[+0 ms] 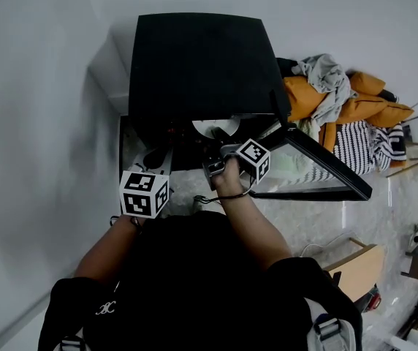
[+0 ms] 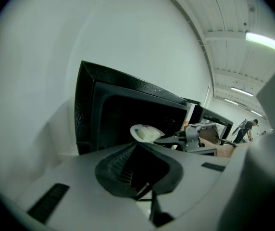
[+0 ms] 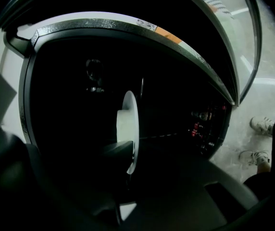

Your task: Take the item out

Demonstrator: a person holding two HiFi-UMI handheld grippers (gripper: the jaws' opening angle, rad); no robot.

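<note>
Right gripper (image 3: 125, 150): clenched on the rim of a white plate (image 3: 130, 124), one jaw on each face; the plate is seen edge-on, its raised foot turned to the left.
Left gripper (image 2: 136, 150): jaws together, nothing between them; held back on the left, apart from the plate.
Plate, position: at the mouth of the black microwave (image 1: 194, 64), in front of the dark cavity, partly under the top's front edge in the head view.
Microwave door (image 1: 326, 163): swung fully open to the right.
Beyond, right: heap of clothes (image 1: 340, 97) on the floor.
Status, as judged: door opened and plate grasped, both done. Remaining: draw the plate wholly clear of the opening and set it down; no landing spot is evident.
</note>
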